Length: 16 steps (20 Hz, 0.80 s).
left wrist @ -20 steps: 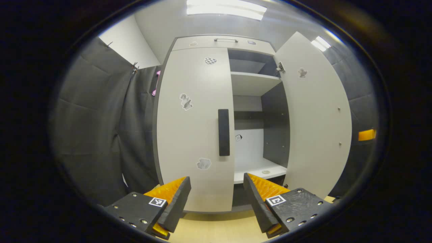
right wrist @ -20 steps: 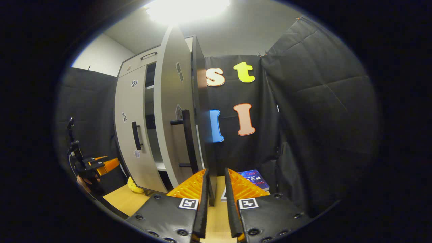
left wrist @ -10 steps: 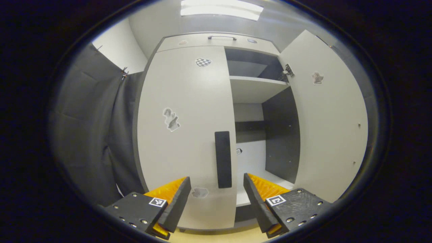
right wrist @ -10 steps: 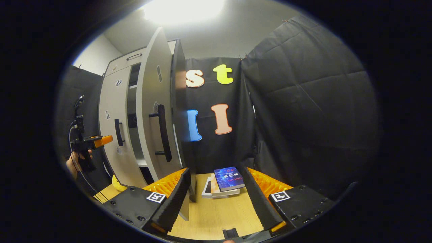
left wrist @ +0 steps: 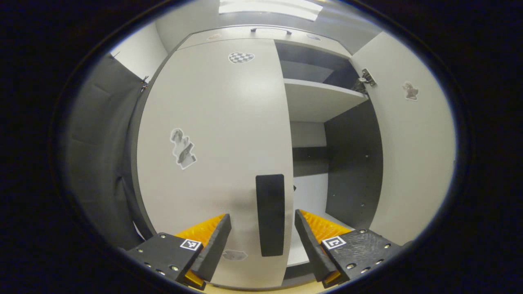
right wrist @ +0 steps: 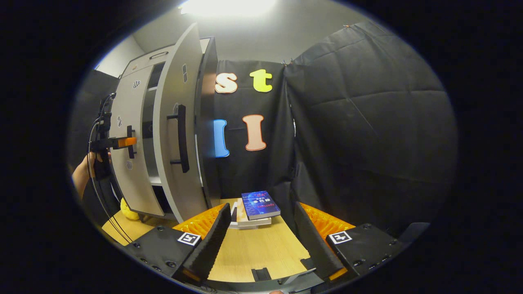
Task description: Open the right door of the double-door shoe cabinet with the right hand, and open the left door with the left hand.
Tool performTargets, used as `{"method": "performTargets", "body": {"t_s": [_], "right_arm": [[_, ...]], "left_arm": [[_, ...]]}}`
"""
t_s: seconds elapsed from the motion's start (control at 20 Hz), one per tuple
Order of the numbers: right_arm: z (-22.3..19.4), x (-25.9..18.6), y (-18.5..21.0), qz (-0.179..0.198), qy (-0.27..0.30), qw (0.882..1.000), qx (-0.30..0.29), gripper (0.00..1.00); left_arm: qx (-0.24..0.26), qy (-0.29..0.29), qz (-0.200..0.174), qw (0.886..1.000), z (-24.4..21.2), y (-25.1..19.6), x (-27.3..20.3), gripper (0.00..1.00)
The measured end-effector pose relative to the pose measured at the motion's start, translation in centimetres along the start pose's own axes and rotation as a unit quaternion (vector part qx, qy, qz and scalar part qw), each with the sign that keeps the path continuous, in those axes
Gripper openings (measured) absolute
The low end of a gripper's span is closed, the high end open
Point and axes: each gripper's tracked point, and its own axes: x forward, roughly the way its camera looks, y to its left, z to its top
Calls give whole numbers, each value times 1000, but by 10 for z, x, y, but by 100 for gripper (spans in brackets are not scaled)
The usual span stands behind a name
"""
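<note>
The pale grey shoe cabinet's left door (left wrist: 212, 139) is closed, with a black bar handle (left wrist: 269, 214) near its right edge. My left gripper (left wrist: 262, 237) is open, its fingers on either side of that handle's lower part, not pressing on it. The right door (left wrist: 412, 155) stands swung wide, baring shelves (left wrist: 322, 98). In the right gripper view the open right door (right wrist: 173, 134) with its black handle (right wrist: 182, 138) is at the left, and my right gripper (right wrist: 261, 239) is open and away from it. The left gripper (right wrist: 118, 143), held by a hand (right wrist: 81, 175), is up at the left door's handle.
A stack of books (right wrist: 255, 208) lies on the wooden floor (right wrist: 253, 253) by the black cloth wall. A yellow object (right wrist: 128, 210) sits at the cabinet's foot. A cable (right wrist: 98, 192) hangs from the left gripper. A drawer with a handle (left wrist: 269, 29) tops the cabinet.
My left gripper has moved in close until the left door's handle stands between its fingers. My right gripper opened, let go of the right door and drew back.
</note>
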Motion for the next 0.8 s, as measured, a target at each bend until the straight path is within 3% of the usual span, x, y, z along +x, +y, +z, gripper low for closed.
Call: {"method": "performTargets", "body": {"t_s": [0.3,0.4,0.45,0.65,0.8], "right_arm": [[-8,2,-8,-14,11,1000,14,98],[-6,5,-10,-16,10,1000,24,98],[-5,7,-11,-16,10,999,29,98],[-5,6,-7,-8,8,999,38,98],[-8,3,-6,-4,10,1000,26,98]], "left_arm": [[0,-5,33,999,3,-2,12,92],[0,-5,32,999,3,-7,13,87],[2,-5,31,1000,4,-8,14,82],[1,4,31,1000,0,-9,14,32],[-12,10,25,1000,-3,-9,13,31]]}}
